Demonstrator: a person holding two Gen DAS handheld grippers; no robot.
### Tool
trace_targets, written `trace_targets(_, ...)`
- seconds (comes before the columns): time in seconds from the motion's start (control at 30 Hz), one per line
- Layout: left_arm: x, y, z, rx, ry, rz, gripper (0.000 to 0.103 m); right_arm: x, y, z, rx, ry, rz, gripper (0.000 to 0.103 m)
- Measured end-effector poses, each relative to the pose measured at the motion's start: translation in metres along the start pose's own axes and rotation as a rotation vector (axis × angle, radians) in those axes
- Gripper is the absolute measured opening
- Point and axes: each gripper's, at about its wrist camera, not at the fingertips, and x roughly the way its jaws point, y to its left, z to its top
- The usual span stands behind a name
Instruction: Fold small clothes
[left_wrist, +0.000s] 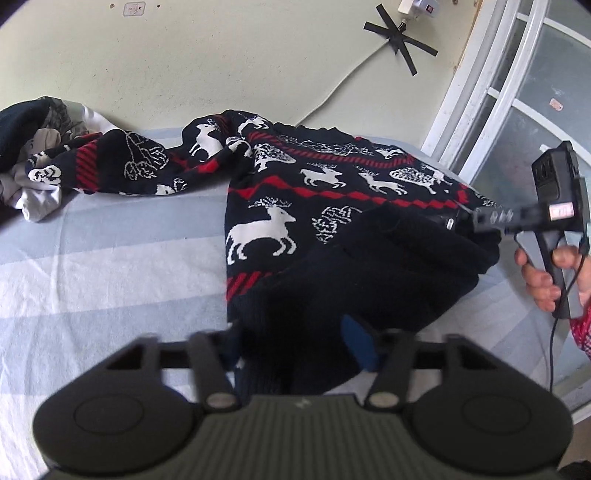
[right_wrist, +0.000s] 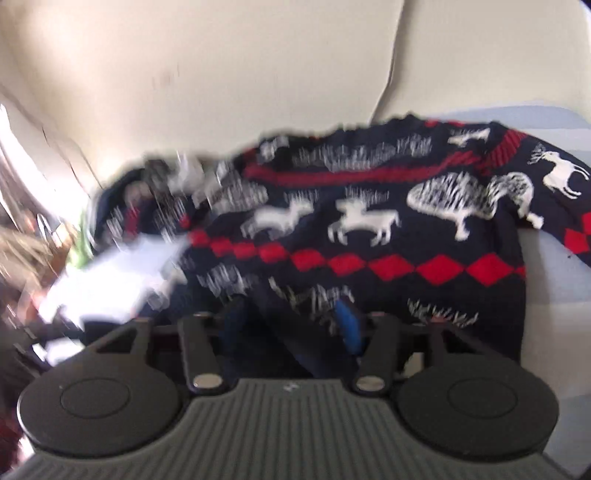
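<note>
Evidently both tongs, left (left_wrist: 295, 347) and right (right_wrist: 291, 325), clamped on the reindeer sweater's (left_wrist: 332, 192) folded-up hem.

Left wrist view: sharp, evenly lit by soft daylight. Source: frosted window (left_wrist: 532, 122) at right, its panes bright but not blown out. Wall (left_wrist: 207, 62) pale, without glare. Dark hem of the sweater (left_wrist: 332, 206) loses all knit detail in shadow near the lens. Striped sheet (left_wrist: 110, 258) lightly shaded beside the garment. Fisheye bending strong: window frame curves; corners vignette to black.

Right wrist view: heavy motion blur, worst at left, where the sweater (right_wrist: 369, 229) pattern smears into streaks. Blown-out white patch (right_wrist: 110, 273) at left. Gripper body in foreground comparatively crisp.
</note>
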Motion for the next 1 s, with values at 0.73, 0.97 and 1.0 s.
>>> trace_targets(0.73, -0.068, -0.057, -0.072, 0.195, 0.017, -0.286, 0.052, -0.202, -0.094, -0.188, 0.345, -0.374, -0.217, 0.045)
trace_targets(0.97, -0.095, -0.010, -0.050, 0.083, -0.125, -0.216, 0.072, -0.224, -0.075, -0.153, 0.245, -0.497, -0.174, 0.046)
trace_targets(1.0, -0.096, -0.001, -0.043, 0.054, -0.146, -0.208, 0.074, -0.221, -0.076, -0.146, 0.217, -0.488, -0.150, 0.046)
